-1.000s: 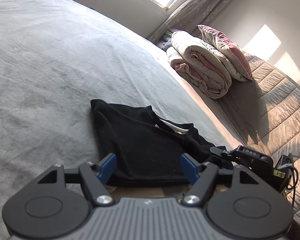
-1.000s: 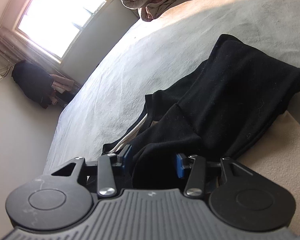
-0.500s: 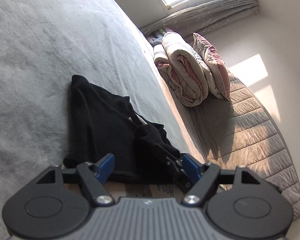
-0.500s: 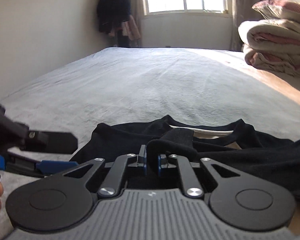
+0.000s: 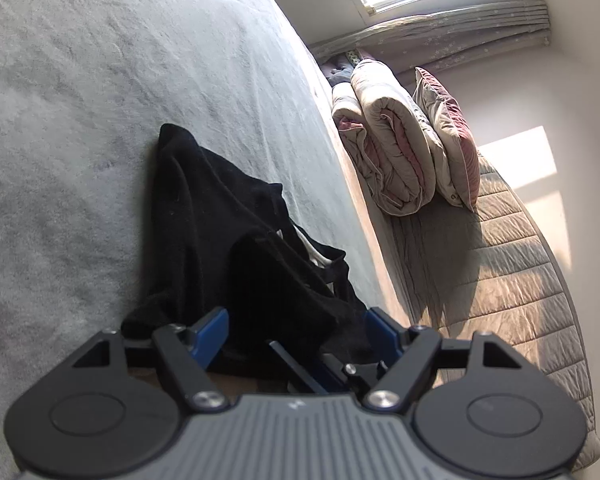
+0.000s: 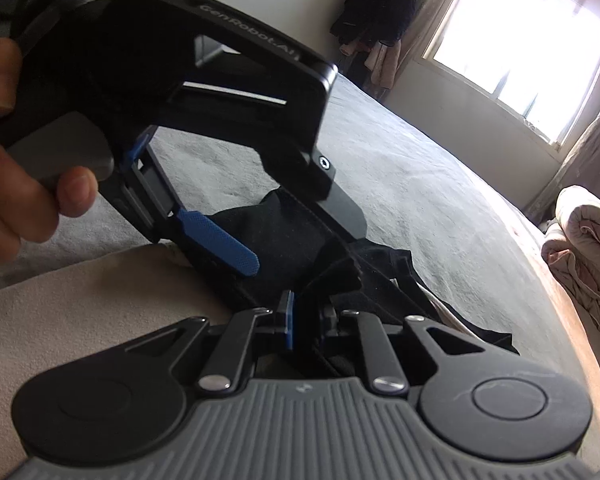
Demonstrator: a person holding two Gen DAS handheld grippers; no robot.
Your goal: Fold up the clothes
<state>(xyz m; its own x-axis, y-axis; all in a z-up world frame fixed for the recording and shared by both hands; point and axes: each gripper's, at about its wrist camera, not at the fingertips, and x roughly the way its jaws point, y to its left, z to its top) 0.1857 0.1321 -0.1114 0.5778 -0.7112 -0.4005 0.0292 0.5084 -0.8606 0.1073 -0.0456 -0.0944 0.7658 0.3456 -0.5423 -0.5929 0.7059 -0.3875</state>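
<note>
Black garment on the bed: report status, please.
Right gripper pinching black garment, easing slightly. Left gripper open, straddling the near hem, pads clear. Folded quilt well away; nothing in the way.

Daylight floods through the blown-out window (image 6: 528,36), throwing a sun patch on the wall (image 5: 528,172); my fisheye views bow at dark corners, and my hand (image 6: 16,184) blurs close-up.

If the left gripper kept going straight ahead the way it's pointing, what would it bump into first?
Most likely the black garment. The left gripper has its jaws wide apart, and the bunched black cloth lies right ahead between them, on the grey bed cover. The right gripper's fingers also reach in close there, though depth is hard to judge.
</note>
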